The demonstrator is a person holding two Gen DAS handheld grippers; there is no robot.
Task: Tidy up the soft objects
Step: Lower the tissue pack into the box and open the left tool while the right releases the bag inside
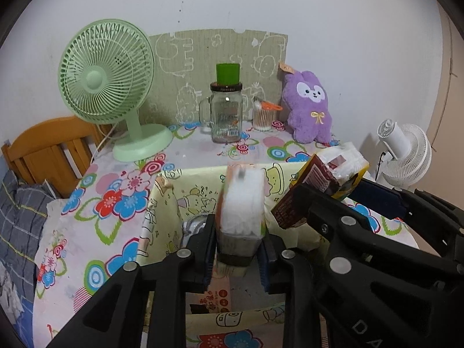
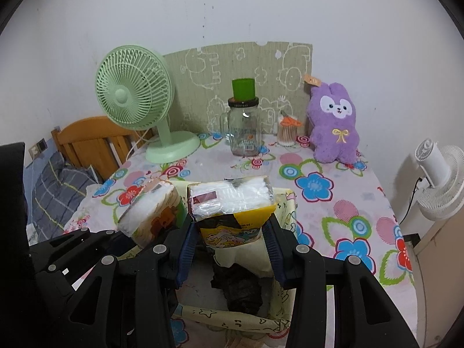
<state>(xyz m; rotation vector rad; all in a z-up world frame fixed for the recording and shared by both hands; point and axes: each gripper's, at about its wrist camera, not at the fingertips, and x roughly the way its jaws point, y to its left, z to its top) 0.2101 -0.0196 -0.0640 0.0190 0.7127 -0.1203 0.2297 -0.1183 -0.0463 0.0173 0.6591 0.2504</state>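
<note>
Left claw [image 1: 240, 256]: pinching the orange tissue pack [image 1: 242, 203], long axis pointing away, over the yellow fabric bin [image 1: 162, 203] on the bench [image 2: 333, 203]. Right claw [image 2: 229, 249]: pinching the yellow tissue pack [image 2: 232, 208], long axis crosswise. Advice: lower both squarely inside the bin walls, then release, packs side by side.

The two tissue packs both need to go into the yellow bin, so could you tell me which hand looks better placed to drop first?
Left, probably. Its claw holds its pack straight above the bin; the right pack sits nearer the bin's far rim.
</note>
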